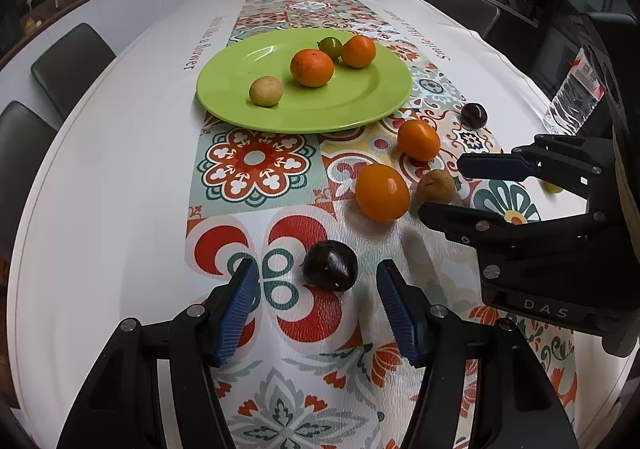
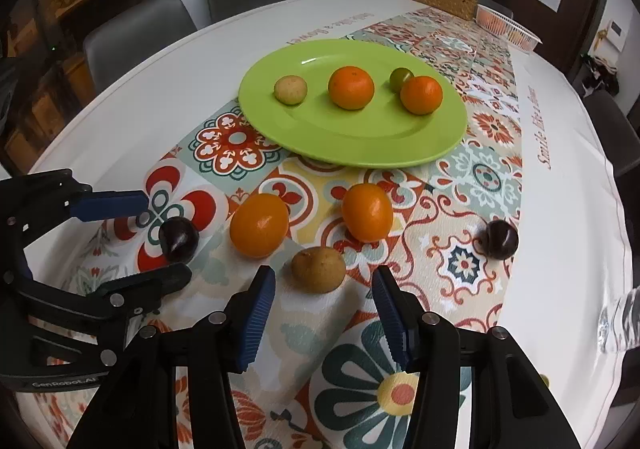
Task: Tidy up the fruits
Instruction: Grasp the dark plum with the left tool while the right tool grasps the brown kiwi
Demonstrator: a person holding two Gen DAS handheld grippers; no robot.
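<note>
Left wrist view: left gripper (image 1: pixel 318 297) spread wide, nothing between the blue pads, hanging low over the patterned tablecloth (image 1: pixel 256 165). Dark plum (image 1: pixel 329 266) sits just ahead of the fingertips, roughly centred in the gap, not touched. Past it, two loose oranges (image 1: pixel 382 191) (image 1: pixel 418 140), a brown fruit (image 1: pixel 436 186) just beside the nearer one, and a second dark plum (image 1: pixel 474 115) further right. Green plate (image 1: pixel 352 109) beyond holds two oranges (image 1: pixel 311 67) (image 1: pixel 359 51), a small green fruit (image 1: pixel 330 47) and a pale round fruit (image 1: pixel 266 90). Right gripper (image 1: pixel 444 189) comes in from the right, fingers apart.

Right wrist view: right gripper (image 2: pixel 323 309) also wide open, empty. Brown fruit (image 2: pixel 318 270) lies just in front of the gap, clear of both pads. Two oranges (image 2: pixel 259 225) (image 2: pixel 367 212) behind it, one plum (image 2: pixel 179 239) at left between the left gripper's (image 2: pixel 160 241) open fingers, other plum (image 2: pixel 499 239) well off to the right. Plate (image 2: pixel 360 145) farther back with the same four fruits. White basket (image 2: pixel 506 28) and woven box (image 2: pixel 440 1) at the far end of the table; clear plastic bag (image 2: pixel 618 325) at the right edge.
</note>
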